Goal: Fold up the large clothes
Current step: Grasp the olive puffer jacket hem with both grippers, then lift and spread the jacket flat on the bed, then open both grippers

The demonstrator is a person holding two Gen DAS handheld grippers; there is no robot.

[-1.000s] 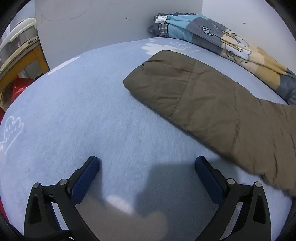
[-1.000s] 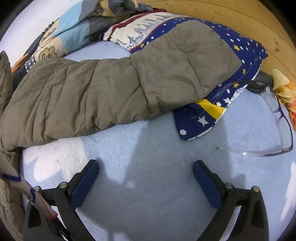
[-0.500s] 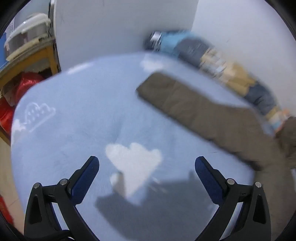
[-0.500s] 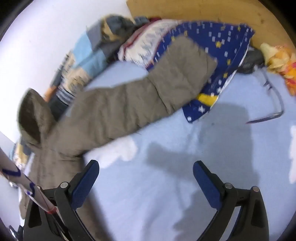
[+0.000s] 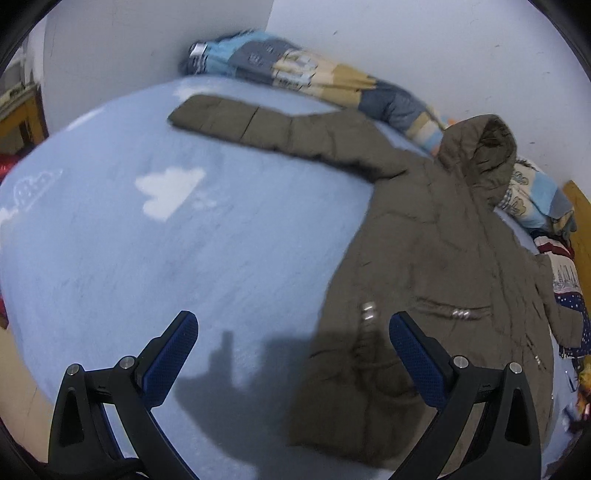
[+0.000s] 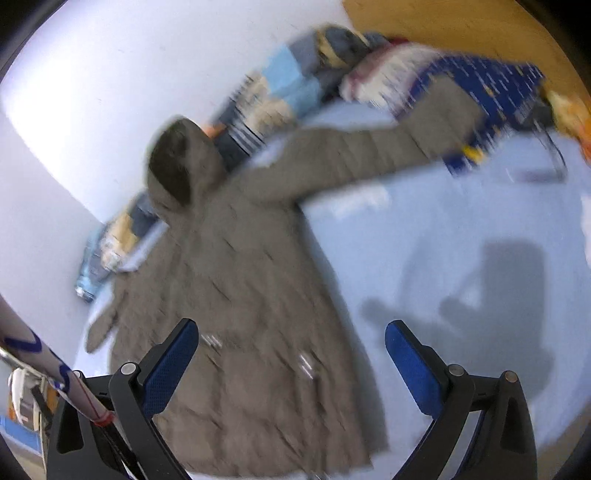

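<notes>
A brown quilted hooded coat (image 5: 424, 258) lies spread flat on a light blue bed (image 5: 184, 240), both sleeves stretched out and the hood (image 5: 480, 147) towards the wall. It also shows in the right wrist view (image 6: 240, 295), blurred. My left gripper (image 5: 293, 332) is open and empty, held above the bed by the coat's left hem. My right gripper (image 6: 291, 339) is open and empty, held above the coat's lower right part.
A patterned blanket (image 5: 314, 77) lies rolled along the wall. A dark blue starry pillow (image 6: 491, 85) lies under the right sleeve's end, with glasses (image 6: 550, 162) beside it. A wooden headboard (image 6: 461, 26) stands behind. A wooden shelf (image 5: 18, 107) is at the far left.
Both grippers have pulled back and up from the sleeves, so the whole coat now shows. Both stayed open.
</notes>
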